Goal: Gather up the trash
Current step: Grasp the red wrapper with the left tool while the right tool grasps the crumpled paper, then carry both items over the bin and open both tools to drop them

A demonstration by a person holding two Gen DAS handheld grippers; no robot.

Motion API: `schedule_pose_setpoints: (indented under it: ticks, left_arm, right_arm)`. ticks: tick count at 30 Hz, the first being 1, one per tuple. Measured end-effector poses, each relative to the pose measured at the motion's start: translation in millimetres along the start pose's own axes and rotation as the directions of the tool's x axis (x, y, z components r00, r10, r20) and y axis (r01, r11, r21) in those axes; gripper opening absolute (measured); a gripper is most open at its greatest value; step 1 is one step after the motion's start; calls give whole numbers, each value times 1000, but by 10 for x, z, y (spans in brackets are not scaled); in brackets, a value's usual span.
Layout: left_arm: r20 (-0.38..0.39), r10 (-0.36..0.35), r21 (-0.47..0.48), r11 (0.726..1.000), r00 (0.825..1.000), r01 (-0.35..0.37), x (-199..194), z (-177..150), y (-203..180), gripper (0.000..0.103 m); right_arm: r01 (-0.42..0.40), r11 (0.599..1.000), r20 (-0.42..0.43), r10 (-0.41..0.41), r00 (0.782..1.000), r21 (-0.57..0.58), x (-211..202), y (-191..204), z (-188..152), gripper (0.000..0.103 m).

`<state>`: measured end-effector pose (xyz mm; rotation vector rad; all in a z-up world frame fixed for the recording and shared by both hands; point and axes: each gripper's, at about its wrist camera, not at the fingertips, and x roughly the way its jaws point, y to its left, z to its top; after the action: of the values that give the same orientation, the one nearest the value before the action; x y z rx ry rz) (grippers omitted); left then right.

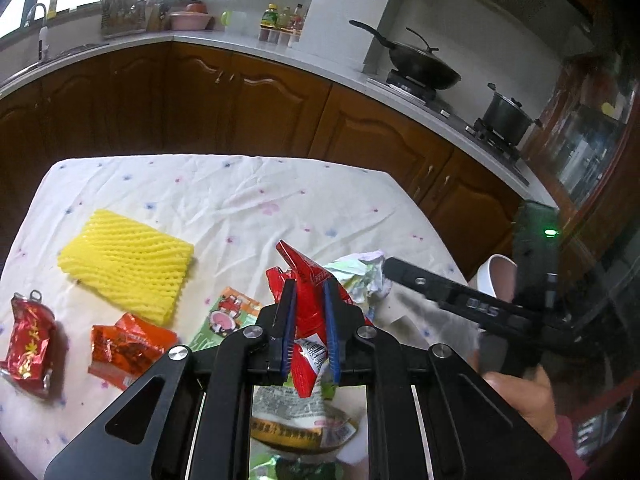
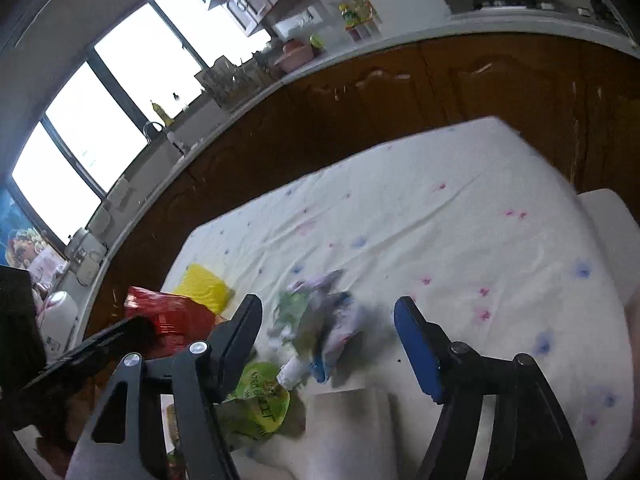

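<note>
A: What has the left gripper [image 1: 310, 312] got?
B: Its jaws clamp a red wrapper [image 1: 306, 280], lower end hidden.
A: And the right gripper [image 2: 326, 344]?
B: Jaws apart around a blurred crumpled wrapper [image 2: 320, 316] on the table [image 2: 440, 220]; contact unclear.

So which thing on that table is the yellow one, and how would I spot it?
Start at the table with the flowered white cloth. On its left half, beyond the crushed red can and the orange wrapper, lies the yellow foam net. It alone is plain bright yellow, with a ridged mesh surface and no print.
</note>
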<state>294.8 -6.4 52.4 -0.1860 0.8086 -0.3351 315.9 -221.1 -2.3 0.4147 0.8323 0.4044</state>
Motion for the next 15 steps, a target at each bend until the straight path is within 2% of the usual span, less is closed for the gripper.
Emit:
schedule_pose_setpoints:
  ticks: [3,5,6,8,11,15]
  left_arm:
    - [0,2,-10,1000,1000,-2,-29,-18,43,12]
    - [-1,4,-15,1000,1000,-4,-41,-33,65,12]
    - [-1,6,-17,1000,1000,-6,-48,-40,76,12]
    - [-2,3,-24,1000,1000,-3,-63,-46,84,12]
    - [3,-10,-27,1000,1000,10,-82,-40,48,12]
    - [17,-37,-13,999,999,37,-122,-48,-72,12]
  right_arm:
    - [2,1000,-52,0,999,30,209,-60,-14,67]
    - [-10,999,-88,15,996,49,333,-109,-34,50]
    - [-34,998,-94,40,995,59,360,-132,-52,38]
    - [-35,998,-68,39,997,59,331,-129,-57,21]
    - [-41,998,-26,43,999,42,185,-82,-46,16]
    - [-49,998,33,48,998,33,-86,-60,-40,16]
